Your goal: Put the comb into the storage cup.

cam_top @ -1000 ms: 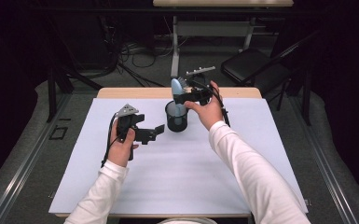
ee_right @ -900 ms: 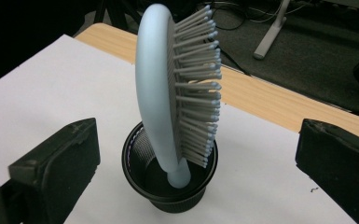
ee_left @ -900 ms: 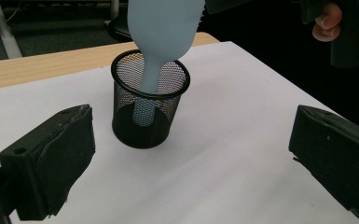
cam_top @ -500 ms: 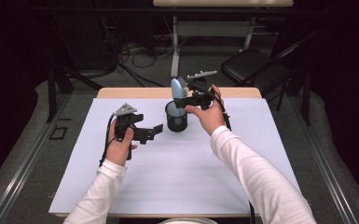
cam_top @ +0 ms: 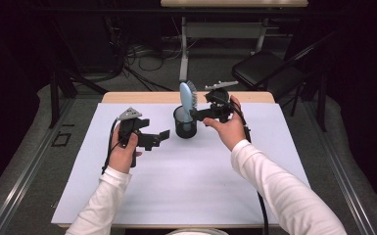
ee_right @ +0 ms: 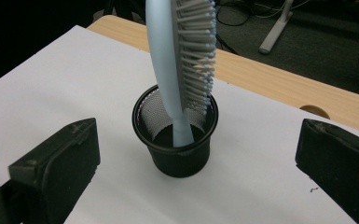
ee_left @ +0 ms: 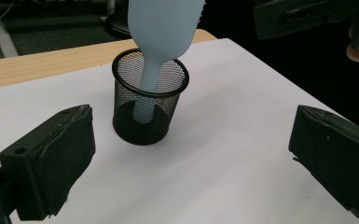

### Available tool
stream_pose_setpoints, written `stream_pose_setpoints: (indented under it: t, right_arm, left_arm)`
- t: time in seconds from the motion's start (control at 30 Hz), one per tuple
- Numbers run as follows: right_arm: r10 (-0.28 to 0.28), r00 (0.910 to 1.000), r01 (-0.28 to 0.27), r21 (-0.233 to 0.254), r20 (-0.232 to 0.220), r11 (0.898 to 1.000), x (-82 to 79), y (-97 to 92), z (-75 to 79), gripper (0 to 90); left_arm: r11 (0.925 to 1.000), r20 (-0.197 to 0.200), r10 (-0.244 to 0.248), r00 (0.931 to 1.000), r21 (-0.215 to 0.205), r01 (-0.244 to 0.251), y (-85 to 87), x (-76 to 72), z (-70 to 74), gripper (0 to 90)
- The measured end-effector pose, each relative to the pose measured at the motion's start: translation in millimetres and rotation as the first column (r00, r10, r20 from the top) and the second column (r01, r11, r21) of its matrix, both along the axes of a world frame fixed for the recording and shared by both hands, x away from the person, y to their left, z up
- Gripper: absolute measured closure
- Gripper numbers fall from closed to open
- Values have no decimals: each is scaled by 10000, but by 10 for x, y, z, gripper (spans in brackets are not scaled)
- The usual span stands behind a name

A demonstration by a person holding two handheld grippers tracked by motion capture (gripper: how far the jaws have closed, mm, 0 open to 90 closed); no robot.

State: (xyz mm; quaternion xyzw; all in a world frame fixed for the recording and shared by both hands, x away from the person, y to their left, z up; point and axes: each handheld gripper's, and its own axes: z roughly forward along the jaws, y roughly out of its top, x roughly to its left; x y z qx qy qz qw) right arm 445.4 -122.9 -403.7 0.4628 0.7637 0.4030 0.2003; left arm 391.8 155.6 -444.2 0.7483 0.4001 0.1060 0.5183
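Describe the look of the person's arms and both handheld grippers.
Both arms wear long white sleeves. The left gripper and right gripper are black, each with two blocky jaws, a grey three-cornered plate on top and a black cable trailing back.

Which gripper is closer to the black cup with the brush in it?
Right. The right gripper hangs just beside the cup, on its right, jaws open. The left gripper is farther off on the cup's left, jaws open too.
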Motion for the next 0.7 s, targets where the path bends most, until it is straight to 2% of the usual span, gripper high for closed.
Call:
stream_pose_setpoints:
  t: [0.17, 0.27, 0.4, 0.57, 0.7]
  right_arm:
    - [8, 10000, -8, 306, 10, 9995, -114, -94, -6, 0]
    - [2, 9999, -8, 395, 168, 9992, -161, -135, 1, 0]
    - [59, 9999, -65, 481, 128, 9988, -216, -180, -20, 0]
    - [177, 9998, -175, 608, -21, 9980, -334, -248, -126, 0]
    - [223, 9997, -221, 528, -38, 9984, -418, -286, -194, 0]
  left_arm:
    - [10000, 42, 21, 10000, 12, -21, 9, -3, 10, 8]
    - [10000, 42, 48, 10000, -13, -48, 17, -5, 16, 8]
    - [10000, 73, 67, 10000, -34, -67, 35, -3, 26, 9]
    - [10000, 136, 57, 9999, -73, -56, 44, -10, 41, 9]
    - [10000, 123, 40, 9999, -74, -39, 46, -18, 48, 9]
